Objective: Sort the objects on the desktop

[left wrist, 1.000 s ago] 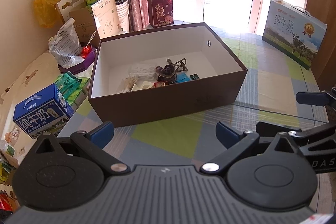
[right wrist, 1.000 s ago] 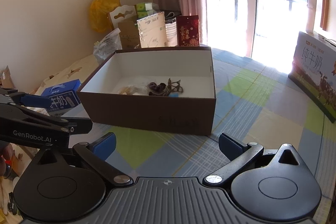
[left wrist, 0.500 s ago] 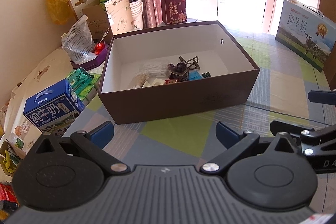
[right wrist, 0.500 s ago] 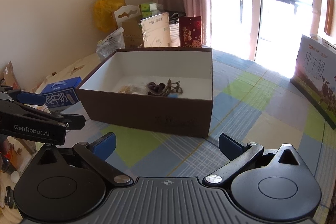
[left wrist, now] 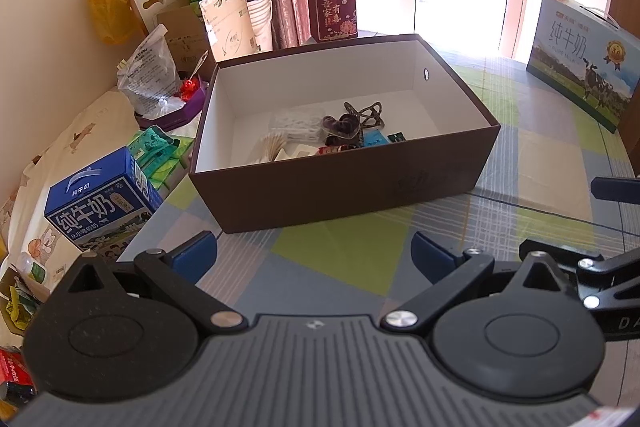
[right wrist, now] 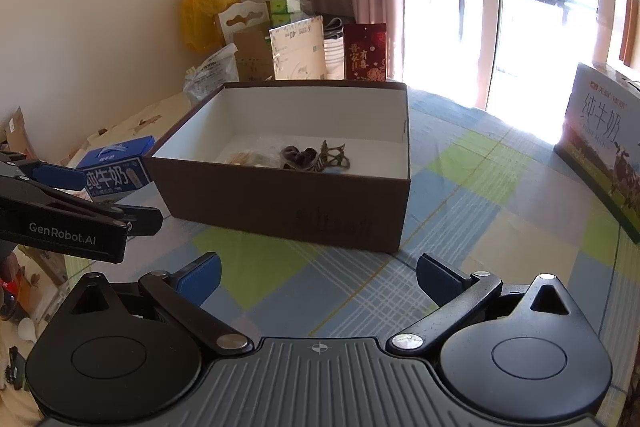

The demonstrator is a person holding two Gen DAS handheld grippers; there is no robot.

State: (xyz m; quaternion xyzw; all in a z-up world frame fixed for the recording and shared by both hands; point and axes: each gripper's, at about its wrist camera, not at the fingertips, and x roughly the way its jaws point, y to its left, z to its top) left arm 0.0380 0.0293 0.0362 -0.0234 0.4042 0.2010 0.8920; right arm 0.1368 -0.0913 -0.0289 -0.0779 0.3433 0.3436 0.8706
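Note:
A brown cardboard box point(left wrist: 344, 183) point(right wrist: 280, 203) with a white inside stands open on the checked tablecloth. Small items lie on its floor: a dark hair clip point(left wrist: 362, 115) point(right wrist: 334, 157), a dark scrunchie point(left wrist: 340, 127), a clear packet point(left wrist: 296, 121), a blue packet point(left wrist: 374, 139). My left gripper point(left wrist: 314, 253) hangs open and holds nothing, a little in front of the box. My right gripper point(right wrist: 318, 275) is also open, with nothing between its fingers, in front of the box's right corner. The left gripper's arm point(right wrist: 60, 219) shows at the left of the right wrist view.
A blue milk carton point(left wrist: 96, 209) point(right wrist: 116, 173) sits left of the box. Green packets point(left wrist: 158, 151), a plastic bag point(left wrist: 150, 75), paper bags and a red gift box point(left wrist: 334, 9) crowd the back left. A large milk case point(left wrist: 584, 59) point(right wrist: 600, 143) stands at the right.
Both grippers have drawn back and risen slightly from the box, which now sits further right in the left wrist view. Their fingers stay open and nothing was picked up.

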